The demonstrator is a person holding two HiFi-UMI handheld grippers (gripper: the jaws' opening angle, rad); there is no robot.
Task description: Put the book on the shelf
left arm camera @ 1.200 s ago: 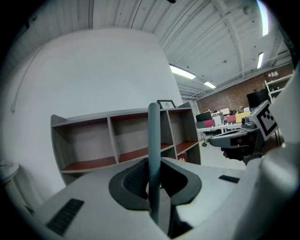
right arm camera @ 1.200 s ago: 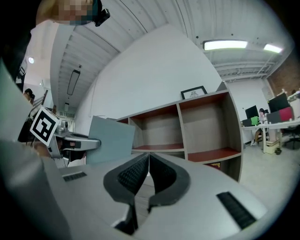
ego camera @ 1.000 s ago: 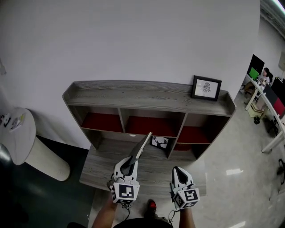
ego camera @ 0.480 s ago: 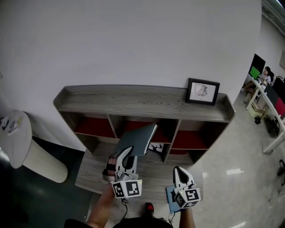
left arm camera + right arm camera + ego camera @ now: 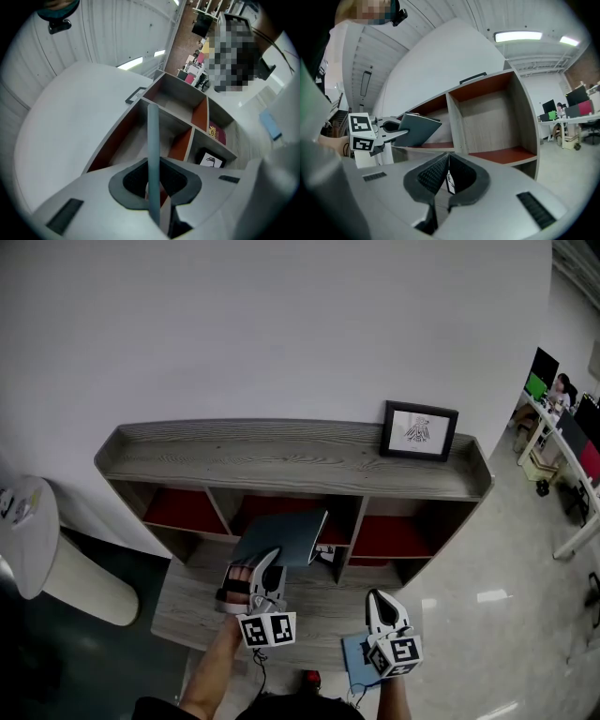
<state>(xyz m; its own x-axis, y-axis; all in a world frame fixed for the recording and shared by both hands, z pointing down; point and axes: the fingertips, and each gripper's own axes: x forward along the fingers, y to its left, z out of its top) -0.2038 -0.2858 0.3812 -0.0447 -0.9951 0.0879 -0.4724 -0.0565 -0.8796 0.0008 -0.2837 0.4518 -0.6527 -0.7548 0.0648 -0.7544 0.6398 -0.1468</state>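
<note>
My left gripper is shut on a thin grey-green book, holding it nearly flat in front of the middle compartment of the grey wooden shelf. In the left gripper view the book shows edge-on between the jaws. The right gripper view shows the left gripper and the book at the shelf's front. My right gripper hangs to the right, shut and empty, in front of the right compartment.
A framed drawing stands on the shelf top. A small black-and-white picture sits in the middle compartment, and a dark red book lies in another. A white round table stands at left. Desks and a person are far right.
The book has rolled from standing on edge to nearly flat, and my left gripper has carried it towards the middle compartment. My right gripper has drifted along, still shut.
</note>
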